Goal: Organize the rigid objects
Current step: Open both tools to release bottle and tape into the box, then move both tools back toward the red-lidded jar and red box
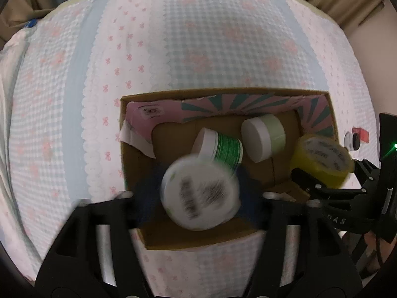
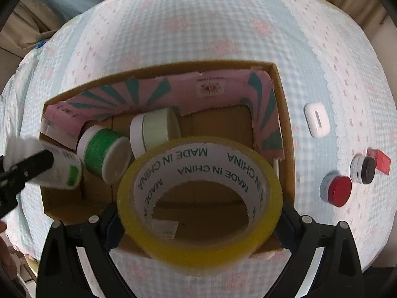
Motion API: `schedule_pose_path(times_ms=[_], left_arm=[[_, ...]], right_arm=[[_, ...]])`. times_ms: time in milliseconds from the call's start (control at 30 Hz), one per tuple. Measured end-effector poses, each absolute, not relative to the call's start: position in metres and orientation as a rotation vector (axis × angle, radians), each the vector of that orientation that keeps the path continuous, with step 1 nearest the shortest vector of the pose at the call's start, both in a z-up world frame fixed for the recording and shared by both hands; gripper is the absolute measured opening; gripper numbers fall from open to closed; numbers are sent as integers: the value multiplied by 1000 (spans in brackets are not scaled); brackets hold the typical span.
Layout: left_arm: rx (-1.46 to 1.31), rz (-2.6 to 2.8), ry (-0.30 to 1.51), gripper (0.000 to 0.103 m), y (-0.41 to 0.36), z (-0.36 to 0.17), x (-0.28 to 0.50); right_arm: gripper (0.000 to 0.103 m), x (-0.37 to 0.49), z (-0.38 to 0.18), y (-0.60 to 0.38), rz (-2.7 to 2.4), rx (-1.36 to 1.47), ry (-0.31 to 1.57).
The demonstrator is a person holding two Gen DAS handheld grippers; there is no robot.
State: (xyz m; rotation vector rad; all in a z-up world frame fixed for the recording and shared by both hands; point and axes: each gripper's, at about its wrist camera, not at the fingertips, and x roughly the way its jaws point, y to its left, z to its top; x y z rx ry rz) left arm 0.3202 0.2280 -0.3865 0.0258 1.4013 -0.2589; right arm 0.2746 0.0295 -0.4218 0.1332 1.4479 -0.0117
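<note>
While both grippers hang over the box, the scene reads as follows, with places given against the cardboard box.

Bedsheet: pale blue-and-white checked fabric with pink bows [image 2: 223,24], lying under the box on every side.

Cardboard box: open brown carton with a pink and teal printed liner [image 2: 285,129] along its far and right walls.

Tape roll: yellow ring of adhesive tape with a white printed core [image 2: 198,245], held above the near edge of the box.

Right gripper: black two-finger tongs [image 2: 198,213], closed on the tape roll from both sides.

White jar: round white plastic container with a blurred label [image 1: 199,196], held over the near part of the box.

Left gripper: black tongs with blue pads [image 1: 198,193], clamped on the white jar.

Pale green jar: white-lidded tub [image 2: 153,129], lying on its side against the far wall inside the box.

Green-labelled bottle: small white-capped cylinder [image 2: 99,156], on its side inside, just left of the pale green jar.

White case: small rounded plastic case [image 2: 317,120], on the sheet right of the box.

Red-lidded jar: [image 2: 336,190], right of the box.

Black-lidded jar: [image 2: 363,170], further right, beside a red block [image 2: 378,161].
</note>
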Motion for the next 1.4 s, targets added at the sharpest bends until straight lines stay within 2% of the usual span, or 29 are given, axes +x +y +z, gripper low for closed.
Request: schedule_pose_path(times_ms=[133,600,1133,1400], left_arm=[[35,-267,1390,103,222,-384,316],[-3,-227,1373,103,244,-361,284],[-14,-207,1201,103,249,-263,197],[-10,-234,1116,103,222,-224,145]], right_arm=[[103,272,-406,32,3,107,1338],[103,253,-384,37,18,68,1374],[103,179,-284,34,32,79,1213],[103,125,-228,6,-43,74,1115]])
